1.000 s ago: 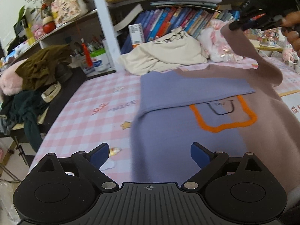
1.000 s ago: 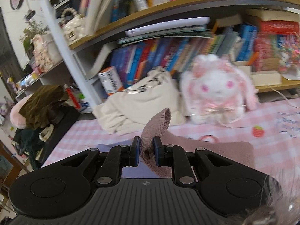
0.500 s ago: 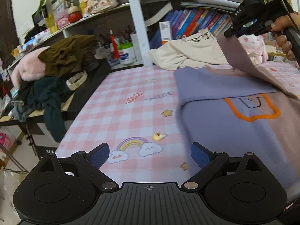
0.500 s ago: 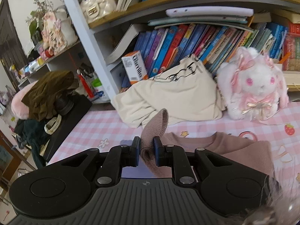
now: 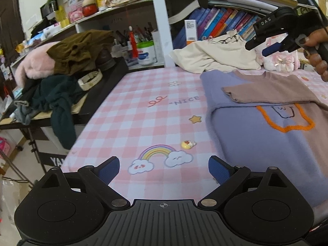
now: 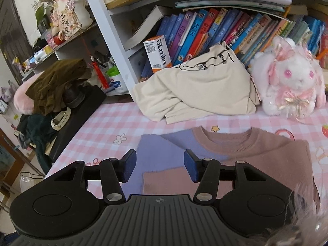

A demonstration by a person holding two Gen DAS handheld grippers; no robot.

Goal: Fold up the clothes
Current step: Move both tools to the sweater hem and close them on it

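A purple and pink sweater [image 5: 264, 127] with an orange outline lies flat on the pink checked table [image 5: 143, 110]. Both sleeves are folded across its chest; the pink sleeve [image 5: 268, 91] lies on top. The sweater also shows in the right wrist view [image 6: 242, 153]. My left gripper [image 5: 164, 169] is open and empty over the rainbow print, left of the sweater. My right gripper [image 6: 160, 167] is open and empty, above the folded sleeves; it shows held in a hand in the left wrist view [image 5: 264, 45].
A cream garment [image 6: 196, 90] and a white plush rabbit [image 6: 291, 86] lie at the back under a bookshelf [image 6: 225, 28]. A heap of clothes [image 5: 61, 69] covers a black side stand on the left. A small yellow sticker [image 5: 188, 144] is on the table.
My right gripper opened and let go of the pink sleeve, which now lies folded across the sweater. My left gripper moved further left, off the sweater.
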